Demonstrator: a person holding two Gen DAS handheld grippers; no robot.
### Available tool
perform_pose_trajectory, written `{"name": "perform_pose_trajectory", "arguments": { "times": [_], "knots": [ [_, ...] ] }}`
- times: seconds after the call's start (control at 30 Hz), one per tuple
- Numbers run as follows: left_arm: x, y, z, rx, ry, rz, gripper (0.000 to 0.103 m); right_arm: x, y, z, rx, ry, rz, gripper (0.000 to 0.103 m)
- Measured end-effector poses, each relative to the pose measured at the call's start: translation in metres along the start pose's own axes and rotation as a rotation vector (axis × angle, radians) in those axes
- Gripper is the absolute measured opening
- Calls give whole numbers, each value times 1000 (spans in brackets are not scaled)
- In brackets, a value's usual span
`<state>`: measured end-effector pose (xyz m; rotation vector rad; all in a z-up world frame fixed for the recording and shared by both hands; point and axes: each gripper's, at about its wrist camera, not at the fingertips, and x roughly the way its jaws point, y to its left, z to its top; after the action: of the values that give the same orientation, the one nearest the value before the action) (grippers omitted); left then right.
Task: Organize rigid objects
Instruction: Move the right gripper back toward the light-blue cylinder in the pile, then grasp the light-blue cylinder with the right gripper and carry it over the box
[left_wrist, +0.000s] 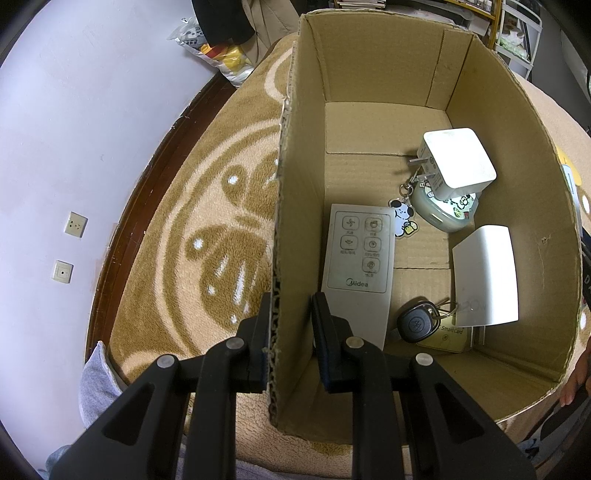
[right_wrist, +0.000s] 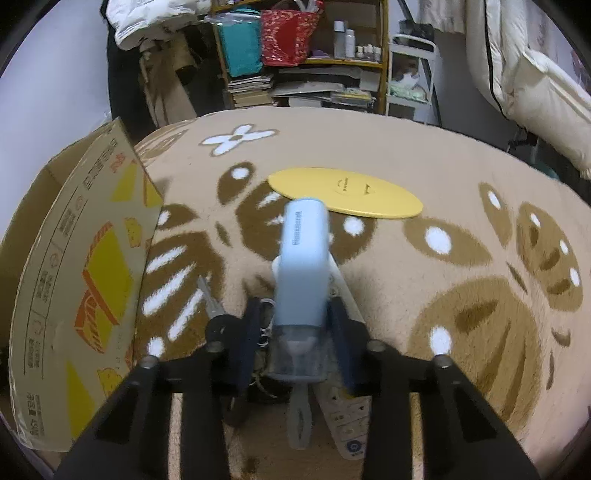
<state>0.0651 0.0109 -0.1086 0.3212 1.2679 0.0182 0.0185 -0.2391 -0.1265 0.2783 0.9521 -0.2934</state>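
Observation:
A cardboard box (left_wrist: 299, 229) stands on the patterned blanket. My left gripper (left_wrist: 290, 314) straddles the box's left wall, one finger on each side; a gap shows at the inner finger. Inside lie a white Midea remote (left_wrist: 358, 266), a white charger (left_wrist: 458, 162) on a round tin, a cartoon dog keychain (left_wrist: 402, 218), a white card (left_wrist: 485, 275) and a black car key (left_wrist: 415, 323). My right gripper (right_wrist: 295, 314) is shut on a pale blue bottle-shaped device (right_wrist: 303, 258), held above a white remote (right_wrist: 347, 424) and keys (right_wrist: 212, 306). The box (right_wrist: 85, 277) stands at its left.
A yellow disc (right_wrist: 343, 192) lies on the blanket beyond the right gripper. Cluttered shelves (right_wrist: 303, 55) and a white duvet (right_wrist: 528, 74) stand behind the bed. A wall with sockets (left_wrist: 75, 223) and a wooden bed edge lie left of the box.

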Motion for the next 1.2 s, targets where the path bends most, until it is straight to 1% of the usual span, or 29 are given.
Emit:
{"name": "perform_pose_trajectory", "arguments": {
  "times": [0.13,0.27,0.4,0.53,0.6,0.63,0.73,0.93,1.03,1.2],
  "knots": [
    [0,0,0,0,0,0,20,3,-6,3,39,1,20,32],
    [0,0,0,0,0,0,20,7,3,7,-12,1,-6,32],
    [0,0,0,-1,0,-1,20,10,7,10,-28,1,-19,32],
    [0,0,0,-2,1,-2,20,8,17,11,-73,-6,-81,31],
    [0,0,-1,-2,2,-2,20,5,19,9,-72,-7,-79,31],
    [0,0,-1,-2,2,-2,20,3,20,9,-66,-12,-69,31],
    [1,0,-1,-2,3,-1,20,-7,24,7,-69,-59,-86,30],
    [1,0,-1,-3,3,-2,20,-30,39,21,-71,-127,-27,29],
    [1,0,-1,-3,4,-2,20,-39,51,26,-107,-148,16,29],
    [3,0,-3,-7,9,-6,20,-60,72,29,-170,-206,49,29]
  ]
}}
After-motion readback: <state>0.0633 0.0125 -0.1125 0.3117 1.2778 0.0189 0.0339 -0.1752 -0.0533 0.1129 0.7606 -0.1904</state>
